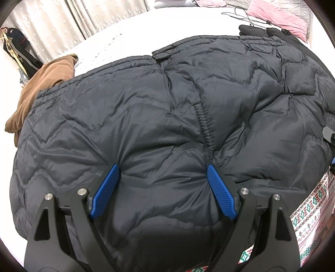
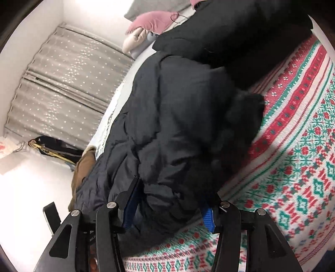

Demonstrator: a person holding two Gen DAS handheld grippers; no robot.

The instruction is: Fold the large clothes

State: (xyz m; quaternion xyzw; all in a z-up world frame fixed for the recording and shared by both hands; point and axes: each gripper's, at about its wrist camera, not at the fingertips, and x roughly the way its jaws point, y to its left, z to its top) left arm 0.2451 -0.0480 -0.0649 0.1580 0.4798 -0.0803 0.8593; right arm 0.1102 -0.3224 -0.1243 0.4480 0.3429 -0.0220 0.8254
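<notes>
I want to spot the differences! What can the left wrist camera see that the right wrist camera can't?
Only the left wrist view shows the left gripper, its blue pads pressing wide apart into the coat, and a black cable lying on the bed.

Only the right wrist view shows the right gripper, with a bunch of coat between its fingers, and a cream stuffed thing by the pillow.

Both show the black puffer coat, brown garment, pink pillow, patterned blanket and sparkly curtain.
</notes>
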